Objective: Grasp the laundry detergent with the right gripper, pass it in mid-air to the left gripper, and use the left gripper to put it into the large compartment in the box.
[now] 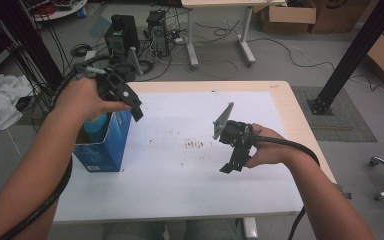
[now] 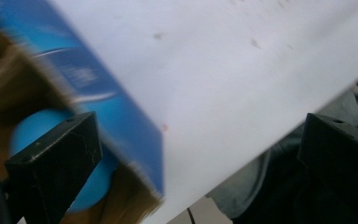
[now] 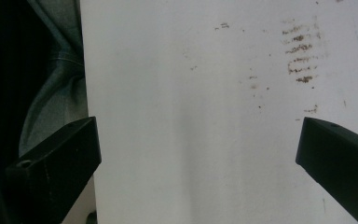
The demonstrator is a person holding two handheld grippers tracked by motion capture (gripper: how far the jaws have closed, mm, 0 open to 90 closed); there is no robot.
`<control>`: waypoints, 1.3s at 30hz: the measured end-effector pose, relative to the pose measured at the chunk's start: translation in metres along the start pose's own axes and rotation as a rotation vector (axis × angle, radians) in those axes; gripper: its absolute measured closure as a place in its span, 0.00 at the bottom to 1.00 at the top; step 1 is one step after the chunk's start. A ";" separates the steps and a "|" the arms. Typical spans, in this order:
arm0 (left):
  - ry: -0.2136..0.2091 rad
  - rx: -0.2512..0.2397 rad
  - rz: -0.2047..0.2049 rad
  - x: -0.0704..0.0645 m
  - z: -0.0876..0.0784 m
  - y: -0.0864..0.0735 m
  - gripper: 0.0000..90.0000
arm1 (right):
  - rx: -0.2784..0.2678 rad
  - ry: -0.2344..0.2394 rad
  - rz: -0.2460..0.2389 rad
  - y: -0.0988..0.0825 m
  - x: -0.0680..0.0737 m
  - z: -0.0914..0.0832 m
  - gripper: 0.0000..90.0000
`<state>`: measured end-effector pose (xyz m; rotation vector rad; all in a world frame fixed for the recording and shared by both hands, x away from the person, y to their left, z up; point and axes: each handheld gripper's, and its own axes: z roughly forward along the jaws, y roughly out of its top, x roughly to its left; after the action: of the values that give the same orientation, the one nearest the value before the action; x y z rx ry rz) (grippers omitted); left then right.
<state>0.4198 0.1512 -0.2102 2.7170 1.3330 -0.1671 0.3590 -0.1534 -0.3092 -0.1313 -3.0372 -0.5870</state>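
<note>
Where the high view looks down on the desk [image 1: 180, 190], the left hand-held gripper [image 1: 130, 102] hangs over the open top of a blue box [image 1: 102, 145] that stands upright near the desk's left edge, and a light blue ball [image 1: 96, 125] sits inside the box, just under the person's left hand [image 1: 82, 97]. On the right of the same view, the right hand-held gripper [image 1: 232, 165] is held low over the white desk surface by the right hand [image 1: 267, 150], well apart from the box, with a patch of brown marks [image 1: 194, 144] on the surface between the two. From the left hand-held gripper view, the two black jaws stand wide apart with nothing between the pads; the blue ball [image 2: 51, 135] lies in the brown inside of the box [image 2: 121, 121] partly behind the jaw at the lower left, and the picture is blurred. From the right hand-held gripper view, the jaws are likewise spread wide with nothing held, over bare white desk [image 3: 191, 140], the brown marks [image 3: 300, 51] at the upper right.
</note>
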 end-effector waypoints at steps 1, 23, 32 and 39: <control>-0.008 0.017 0.047 -0.005 0.006 0.002 0.00 | 0.001 0.000 0.001 -0.001 0.000 0.000 0.00; -0.055 0.151 0.707 -0.092 0.046 0.005 0.00 | 0.036 0.008 0.014 -0.003 -0.009 0.000 0.00; -0.056 0.154 0.739 -0.095 0.048 0.002 0.00 | 0.037 0.008 0.014 -0.003 -0.009 0.000 0.00; -0.057 0.158 0.739 -0.093 0.047 0.001 0.00 | 0.039 0.008 0.015 -0.002 -0.008 0.000 0.00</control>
<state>0.3616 0.0715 -0.2424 3.0900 0.2476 -0.2806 0.3670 -0.1555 -0.3106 -0.1493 -3.0351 -0.5253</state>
